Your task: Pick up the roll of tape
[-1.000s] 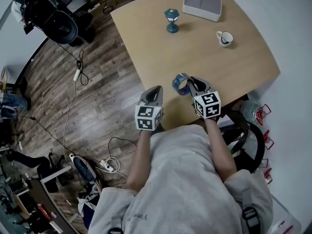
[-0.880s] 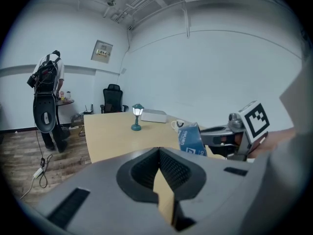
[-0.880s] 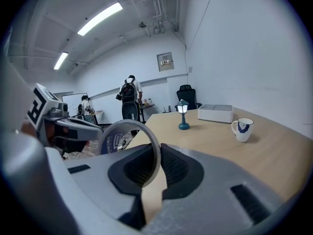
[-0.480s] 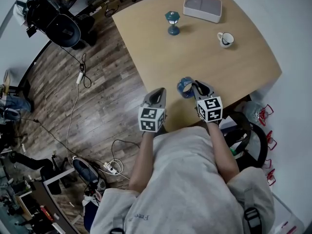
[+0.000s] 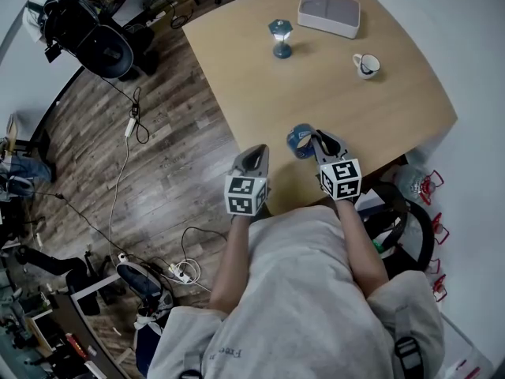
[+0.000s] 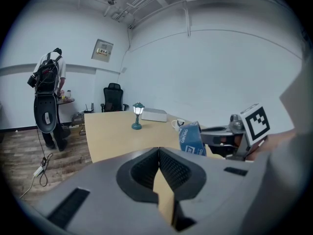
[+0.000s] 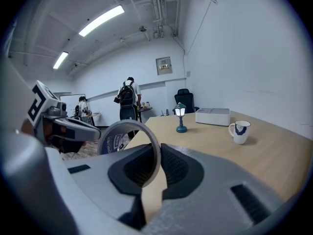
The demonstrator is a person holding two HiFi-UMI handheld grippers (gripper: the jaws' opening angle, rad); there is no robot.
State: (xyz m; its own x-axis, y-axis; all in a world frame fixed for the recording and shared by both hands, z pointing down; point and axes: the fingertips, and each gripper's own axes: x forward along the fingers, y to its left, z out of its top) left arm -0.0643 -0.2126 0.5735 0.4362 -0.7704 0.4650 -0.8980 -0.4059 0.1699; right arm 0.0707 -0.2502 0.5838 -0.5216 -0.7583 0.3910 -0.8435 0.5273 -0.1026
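The roll of tape [image 5: 298,140], blue with white print, stands on edge just above the near end of the wooden table [image 5: 379,109]. My right gripper [image 5: 314,139] is shut on its rim, and the right gripper view shows the thin ring [image 7: 128,136] pinched between the dark pads [image 7: 146,168]. In the left gripper view the roll [image 6: 191,138] hangs off the right gripper [image 6: 230,140] to the right. My left gripper [image 5: 254,152] hovers over the table's near left edge, a hand's width from the roll, its jaws [image 6: 157,168] shut on nothing.
Further back on the table stand a small green lamp [image 5: 280,36], a white box [image 5: 328,11] and a white mug [image 5: 365,65]. Cables [image 5: 130,121] trail over the wood floor at left. A person with a backpack [image 7: 128,99] stands beyond the table.
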